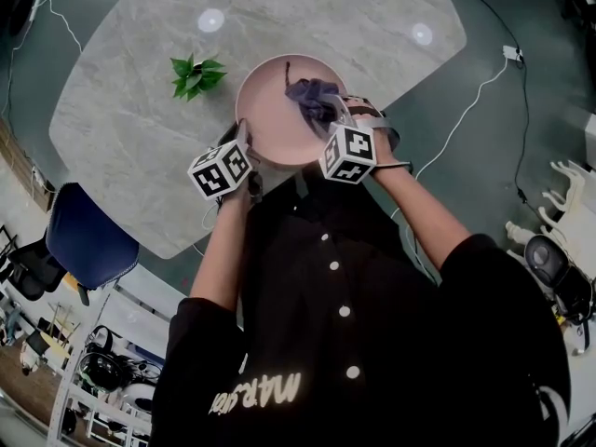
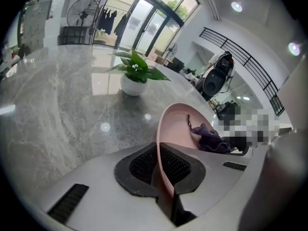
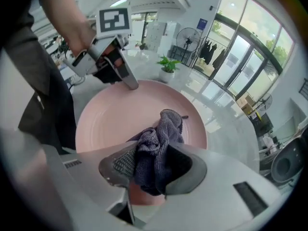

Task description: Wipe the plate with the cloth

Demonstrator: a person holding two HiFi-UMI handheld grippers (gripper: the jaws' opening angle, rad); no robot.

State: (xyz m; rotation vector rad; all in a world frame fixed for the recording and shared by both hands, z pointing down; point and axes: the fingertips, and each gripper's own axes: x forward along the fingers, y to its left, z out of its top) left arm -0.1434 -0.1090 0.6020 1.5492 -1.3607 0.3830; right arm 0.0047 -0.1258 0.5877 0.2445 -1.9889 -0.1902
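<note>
My left tongs were clamped narrow on the rim of the pink plate, over the counter. My right tongs pinched the bunched purple cloth at the plate's face. I judged the plate stiff, slick and breakable, so a rim grip suited it. The cloth looked soft and light.

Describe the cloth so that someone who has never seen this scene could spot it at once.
Find the grey marble table, then the pink plate the left gripper holds by its rim over the near edge. Bunched on the plate's face, pinched in the right gripper, is the cloth: dark purple-grey, the only soft, crumpled thing, unlike the leafy green plant.
</note>
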